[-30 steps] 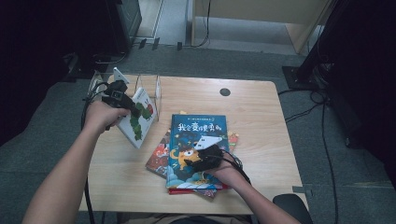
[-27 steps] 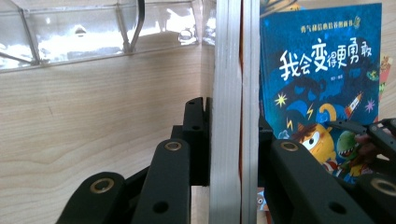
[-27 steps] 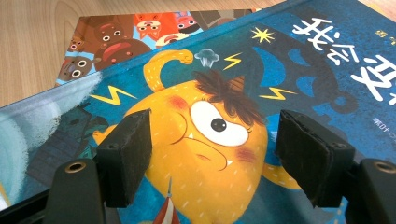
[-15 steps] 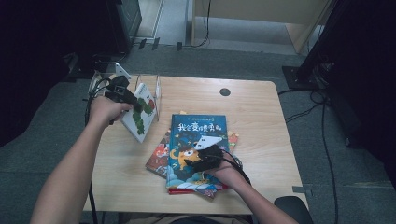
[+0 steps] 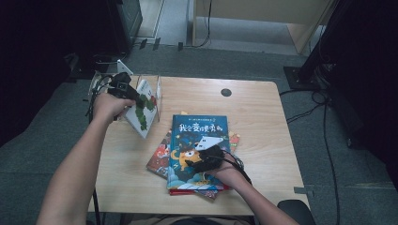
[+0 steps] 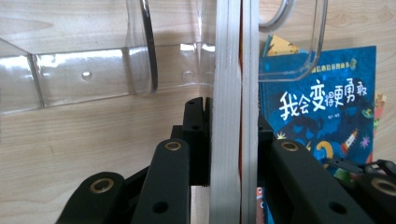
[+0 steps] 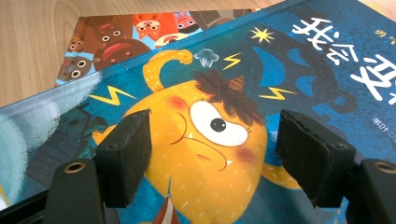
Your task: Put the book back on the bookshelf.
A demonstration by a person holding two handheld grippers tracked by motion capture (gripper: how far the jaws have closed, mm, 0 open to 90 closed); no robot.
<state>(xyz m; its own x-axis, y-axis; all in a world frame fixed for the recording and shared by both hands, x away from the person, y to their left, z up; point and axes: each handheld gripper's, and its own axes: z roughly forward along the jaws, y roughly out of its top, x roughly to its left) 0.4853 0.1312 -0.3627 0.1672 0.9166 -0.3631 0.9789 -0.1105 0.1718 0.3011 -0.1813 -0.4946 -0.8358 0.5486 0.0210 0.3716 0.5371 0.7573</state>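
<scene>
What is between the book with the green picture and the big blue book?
Just bare table. In the high view, the white book in the left tongs stands apart from the blue book, nothing between.

We list a wooden table, a round black cap at its far edge, cables on grey carpet.

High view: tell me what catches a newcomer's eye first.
The blue book with a yellow one-eyed creature tops a stack near the table's front edge, under the open right gripper. At the back left, the left gripper is shut on a white book held on edge, beside a clear rack.
</scene>
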